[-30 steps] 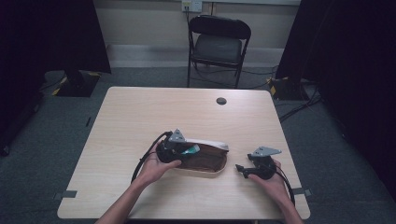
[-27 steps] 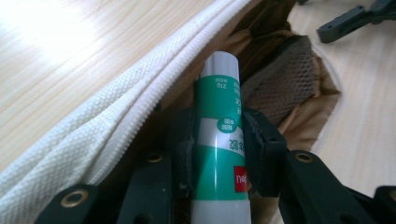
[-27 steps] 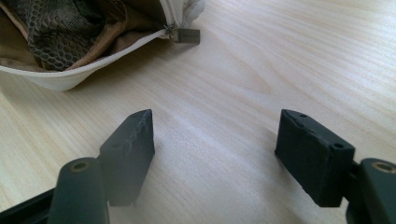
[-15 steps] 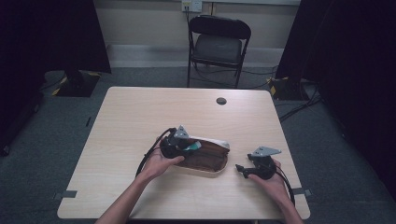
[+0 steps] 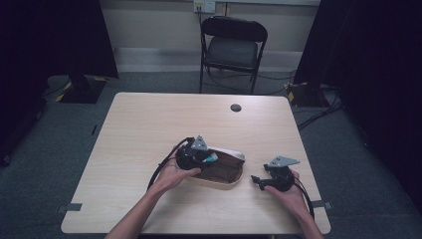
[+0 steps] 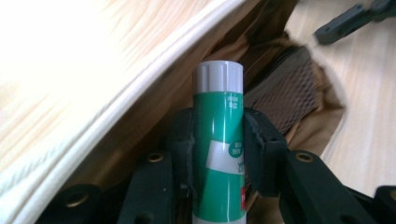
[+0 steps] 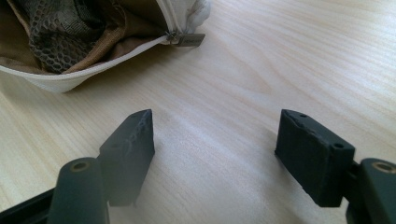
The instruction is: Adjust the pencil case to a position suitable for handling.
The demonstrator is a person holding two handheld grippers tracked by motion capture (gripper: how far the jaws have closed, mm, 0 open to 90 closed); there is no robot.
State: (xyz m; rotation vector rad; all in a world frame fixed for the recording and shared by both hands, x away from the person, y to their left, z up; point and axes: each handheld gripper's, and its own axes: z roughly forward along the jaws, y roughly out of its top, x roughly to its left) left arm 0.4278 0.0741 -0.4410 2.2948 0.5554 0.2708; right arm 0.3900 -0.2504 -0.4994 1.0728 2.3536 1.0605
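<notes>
left gripper (image 5: 211, 159) clenches a green glue stick (image 6: 218, 140) over the open brown pouch (image 5: 226, 172) on the table (image 5: 149, 129); right gripper (image 7: 215, 140) rests released beside the pouch.

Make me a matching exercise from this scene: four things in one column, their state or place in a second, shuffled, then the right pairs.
Things:
1. glue stick
2. pouch
3. right claw
4. folding chair

States or places:
A. open, nothing between its jaws, above bare table
B. standing beyond the far edge of the table
C. clamped in the left claw, grey cap towards the pouch
D. lying unzipped on the table, brown lining showing

Pairs: 1-C, 2-D, 3-A, 4-B
</notes>
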